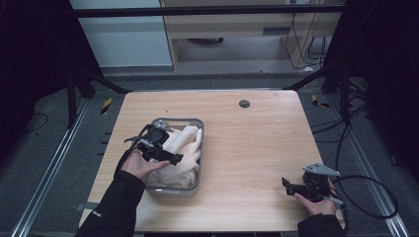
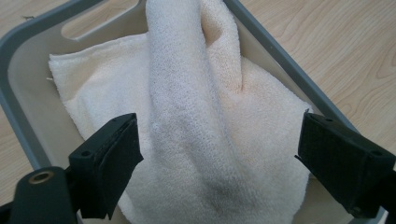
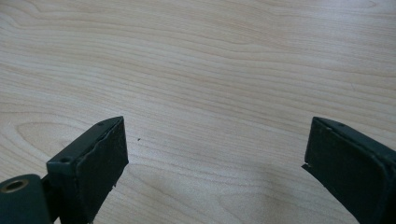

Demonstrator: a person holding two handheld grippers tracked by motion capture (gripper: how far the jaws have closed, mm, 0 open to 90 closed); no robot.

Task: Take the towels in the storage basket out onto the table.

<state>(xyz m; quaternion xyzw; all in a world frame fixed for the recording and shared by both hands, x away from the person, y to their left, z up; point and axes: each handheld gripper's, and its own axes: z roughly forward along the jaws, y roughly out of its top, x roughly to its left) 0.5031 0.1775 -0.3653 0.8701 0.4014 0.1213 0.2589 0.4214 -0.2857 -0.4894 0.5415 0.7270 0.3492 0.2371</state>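
Evidently the left gripper [image 1: 170, 158] is held low over the grey basket [image 1: 197, 123], jaws spread wide w/ a raised ridge of the cream towel [image 2: 187, 121] between them, nothing pinched yet; probably it is lined up that way so the fold can be nipped and lifted out. Meanwhile the right gripper [image 1: 289, 186] is parked near the worktop [image 1: 247, 143] edge, well apart from the basket, jaws also wide and nothing held, approx. kept out of the way. The towel is seen bunched inside the basket, soft terry, pale cream, crumpled into long rolls, one hump running toward the far handle slot.
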